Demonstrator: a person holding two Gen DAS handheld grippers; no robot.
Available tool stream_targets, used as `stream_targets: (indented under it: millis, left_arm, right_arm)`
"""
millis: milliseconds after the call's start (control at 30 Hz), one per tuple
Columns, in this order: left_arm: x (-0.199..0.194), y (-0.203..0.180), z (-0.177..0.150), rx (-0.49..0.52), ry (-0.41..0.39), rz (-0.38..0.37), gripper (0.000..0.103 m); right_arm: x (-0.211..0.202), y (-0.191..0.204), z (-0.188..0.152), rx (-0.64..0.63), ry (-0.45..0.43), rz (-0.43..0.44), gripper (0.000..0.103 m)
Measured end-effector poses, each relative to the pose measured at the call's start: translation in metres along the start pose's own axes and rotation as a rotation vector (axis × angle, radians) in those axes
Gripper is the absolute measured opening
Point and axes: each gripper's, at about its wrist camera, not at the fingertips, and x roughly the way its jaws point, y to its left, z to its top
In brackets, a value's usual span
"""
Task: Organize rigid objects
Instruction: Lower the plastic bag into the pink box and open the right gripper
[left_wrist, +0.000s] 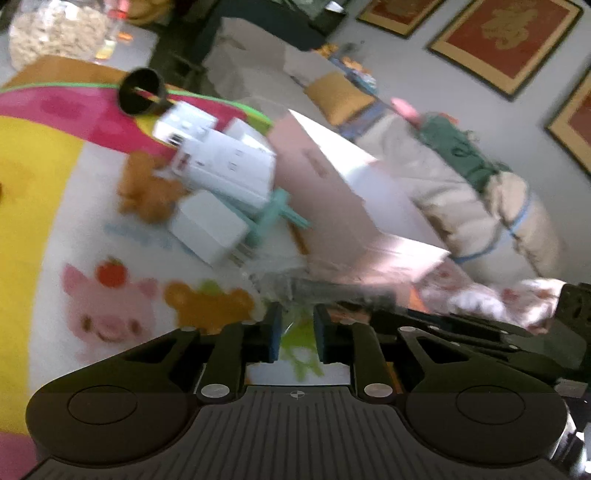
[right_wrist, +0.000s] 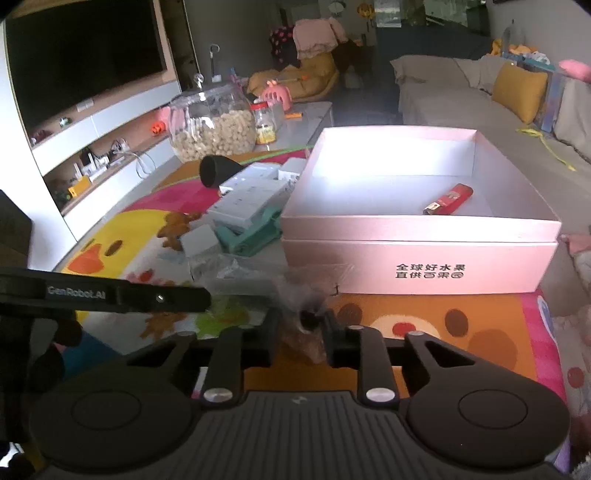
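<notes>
A crumpled clear plastic bag (right_wrist: 255, 280) lies on the colourful cartoon mat in front of an open pink-white box (right_wrist: 417, 266). My right gripper (right_wrist: 301, 319) is shut on the bag's near end, where something brown and dark shows inside. In the blurred left wrist view my left gripper (left_wrist: 297, 314) has its jaws close together with the clear plastic bag (left_wrist: 284, 288) pinched between the blue pads. A red lighter-like stick (right_wrist: 448, 199) lies in the box. Left of the box sit white power strips (right_wrist: 251, 195), a white adapter (right_wrist: 201, 240), a teal clip (right_wrist: 251, 232) and a black cup (right_wrist: 214, 170).
A brown gingerbread-like figure (right_wrist: 177, 225) lies on the mat (right_wrist: 461, 317). A big jar of nuts (right_wrist: 212, 129) stands behind on the grey table. A grey sofa (right_wrist: 461, 92) with a yellow cushion runs along the right. A TV wall is at the left.
</notes>
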Motion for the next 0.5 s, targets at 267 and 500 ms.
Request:
stream_targets:
  millis: [267, 500]
  left_arm:
    - [-0.02, -0.025, -0.018, 0.119, 0.009, 0.002, 0.019]
    - [-0.056, -0.003, -0.001, 0.023, -0.15, 0.122, 0.019]
  right_arm:
    - [-0.042, 0.016, -0.015, -0.127, 0.005, -0.009, 0.023]
    - [-0.046, 0.034, -0.016, -0.283, -0.09, -0.054, 0.072]
